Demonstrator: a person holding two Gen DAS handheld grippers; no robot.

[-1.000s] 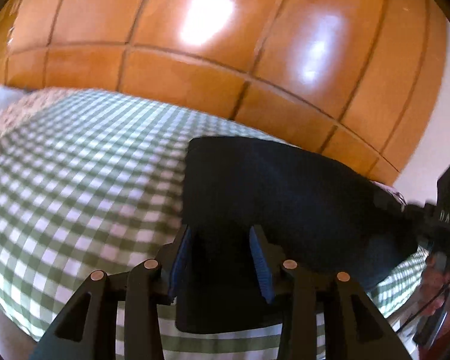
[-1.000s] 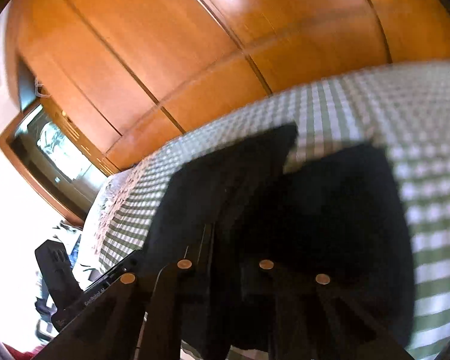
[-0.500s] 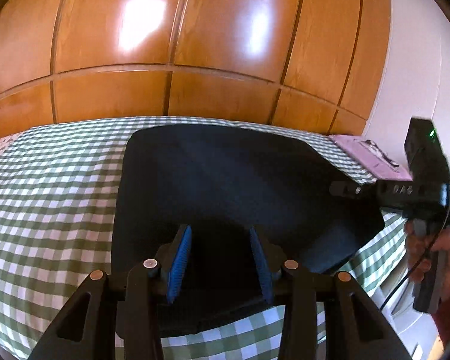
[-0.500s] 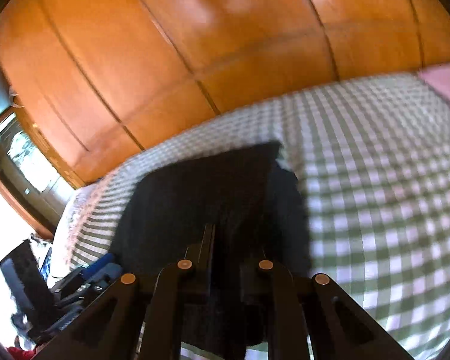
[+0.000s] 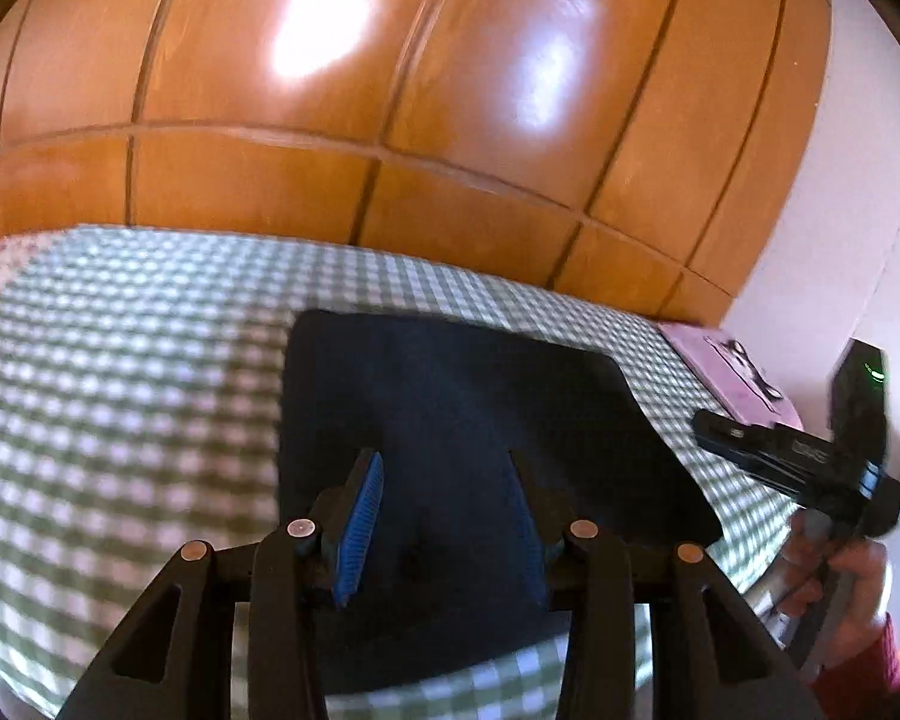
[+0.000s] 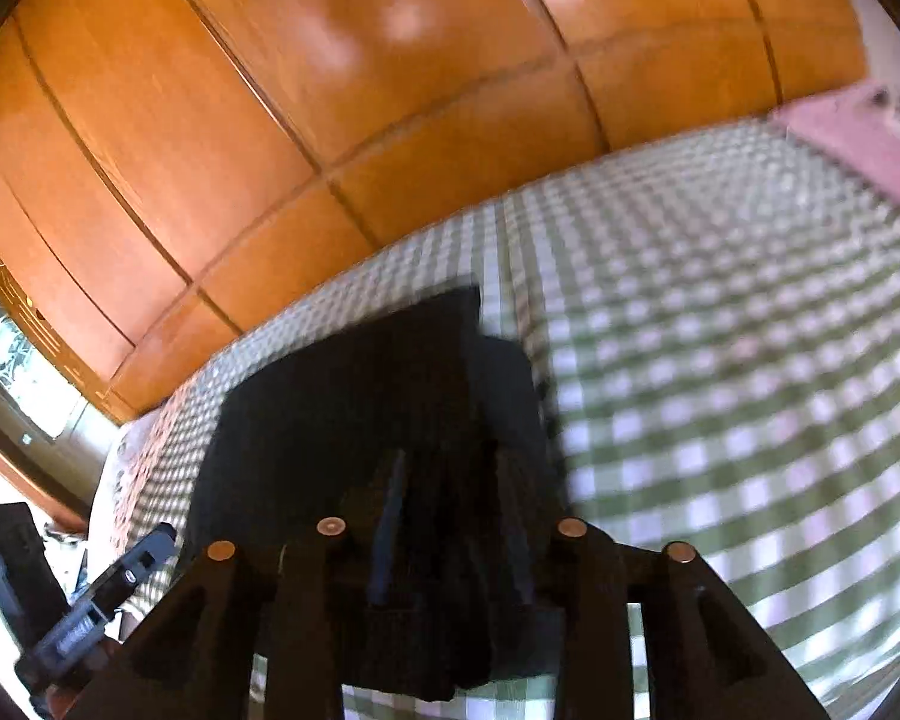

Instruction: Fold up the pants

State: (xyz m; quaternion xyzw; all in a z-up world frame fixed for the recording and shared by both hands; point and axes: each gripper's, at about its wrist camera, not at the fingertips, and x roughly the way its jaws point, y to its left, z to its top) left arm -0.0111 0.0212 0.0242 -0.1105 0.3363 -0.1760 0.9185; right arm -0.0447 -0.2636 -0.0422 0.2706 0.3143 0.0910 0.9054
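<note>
The dark navy pants (image 5: 468, 420) lie folded into a flat rectangle on the green-and-white checked bed cover (image 5: 120, 396). My left gripper (image 5: 444, 516) is open, its blue pads apart and empty, hovering over the near edge of the pants. In the right wrist view the pants (image 6: 354, 396) show as a dark folded stack. My right gripper (image 6: 450, 528) is open above their near edge, holding nothing. The right gripper also shows at the right of the left wrist view (image 5: 798, 462), held in a hand.
A wooden panelled wardrobe (image 5: 390, 120) stands behind the bed. A pink pillow (image 5: 732, 372) lies at the bed's far right corner. A framed window or mirror (image 6: 6, 354) is at left. The bed's front edge is close below both grippers.
The right gripper has opened and let go of the pants. The folded pants have come to rest flat on the bed. Both grippers have drawn back slightly.
</note>
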